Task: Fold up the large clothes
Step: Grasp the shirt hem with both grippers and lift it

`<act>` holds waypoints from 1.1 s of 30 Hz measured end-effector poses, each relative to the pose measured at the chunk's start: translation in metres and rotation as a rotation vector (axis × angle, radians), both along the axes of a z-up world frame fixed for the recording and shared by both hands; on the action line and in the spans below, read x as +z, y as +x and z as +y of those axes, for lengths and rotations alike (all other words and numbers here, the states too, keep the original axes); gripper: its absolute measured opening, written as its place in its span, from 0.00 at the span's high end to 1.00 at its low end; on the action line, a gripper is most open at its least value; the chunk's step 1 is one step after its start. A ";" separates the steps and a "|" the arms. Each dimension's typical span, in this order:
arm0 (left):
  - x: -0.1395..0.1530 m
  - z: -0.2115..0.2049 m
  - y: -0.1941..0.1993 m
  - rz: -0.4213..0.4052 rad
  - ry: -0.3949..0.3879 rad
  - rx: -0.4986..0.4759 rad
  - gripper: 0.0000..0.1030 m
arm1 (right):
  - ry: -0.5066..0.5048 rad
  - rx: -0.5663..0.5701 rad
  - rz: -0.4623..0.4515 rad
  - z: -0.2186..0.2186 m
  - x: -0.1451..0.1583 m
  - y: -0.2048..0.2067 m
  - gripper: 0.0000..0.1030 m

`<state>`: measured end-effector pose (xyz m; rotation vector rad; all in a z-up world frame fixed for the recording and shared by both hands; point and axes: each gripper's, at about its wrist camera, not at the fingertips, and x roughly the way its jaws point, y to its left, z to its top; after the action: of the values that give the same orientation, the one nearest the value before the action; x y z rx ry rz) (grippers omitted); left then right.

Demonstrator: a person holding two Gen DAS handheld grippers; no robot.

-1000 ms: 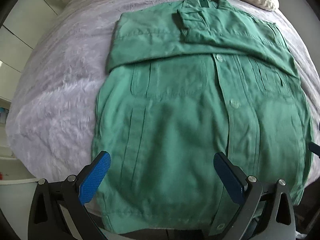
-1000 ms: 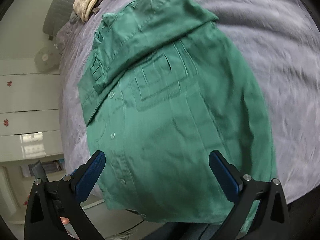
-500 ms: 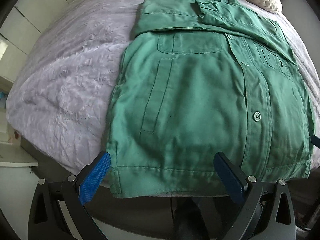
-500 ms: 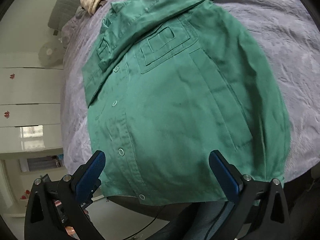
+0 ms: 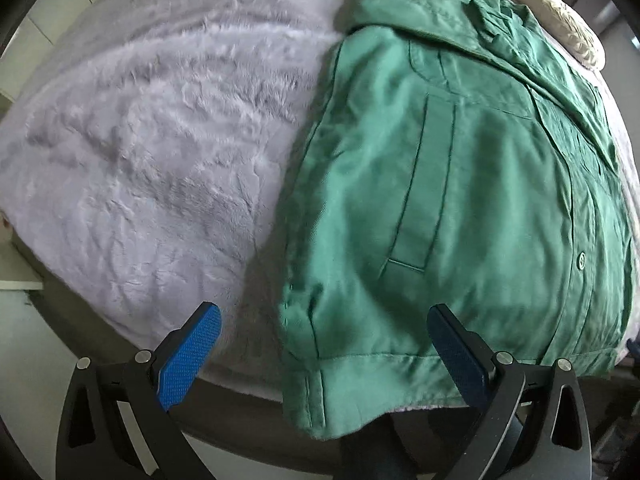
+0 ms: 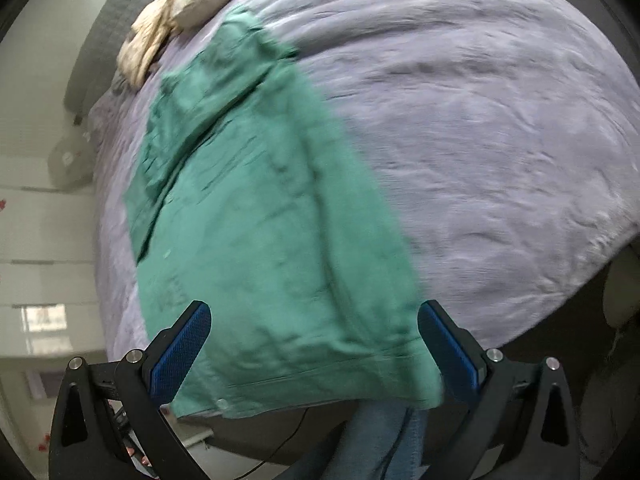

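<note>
A green button-up jacket (image 5: 460,200) lies flat, front up, on a bed with a lilac plush blanket (image 5: 152,152). Its sleeves are folded across the chest near the collar. Its hem hangs over the bed's near edge. My left gripper (image 5: 324,352) is open and empty, its jaws standing either side of the hem's left corner, slightly above it. In the right wrist view the jacket (image 6: 260,240) is blurred. My right gripper (image 6: 316,352) is open and empty, straddling the hem's right part.
A cream cushion (image 5: 560,20) lies beyond the collar; it also shows in the right wrist view (image 6: 188,4). White cabinets (image 6: 36,240) stand left of the bed. Blanket (image 6: 480,140) stretches right of the jacket. The person's jeans (image 6: 380,440) show below the bed edge.
Both grippers have pulled back and down toward the near hem. The left one has shifted to the hem's left corner, the right one toward its right corner. Both stay open.
</note>
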<state>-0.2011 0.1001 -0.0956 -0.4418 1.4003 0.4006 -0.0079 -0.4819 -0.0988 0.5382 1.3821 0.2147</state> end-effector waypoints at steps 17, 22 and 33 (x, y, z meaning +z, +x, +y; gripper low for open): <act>-0.050 -0.023 -0.007 0.031 -0.236 -0.090 0.00 | 0.410 0.038 0.075 0.017 -0.042 -0.028 0.00; -0.063 -0.031 -0.008 0.045 -0.238 -0.101 0.01 | 0.442 0.076 0.062 0.030 -0.031 -0.023 0.00; -0.017 -0.016 -0.002 -0.116 -0.399 -0.034 0.88 | 0.317 0.053 0.194 0.018 -0.047 -0.007 0.87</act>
<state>-0.2026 0.0843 -0.1126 -0.7525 1.3728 0.0629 -0.0154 -0.4642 -0.1456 0.8020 1.5623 0.4382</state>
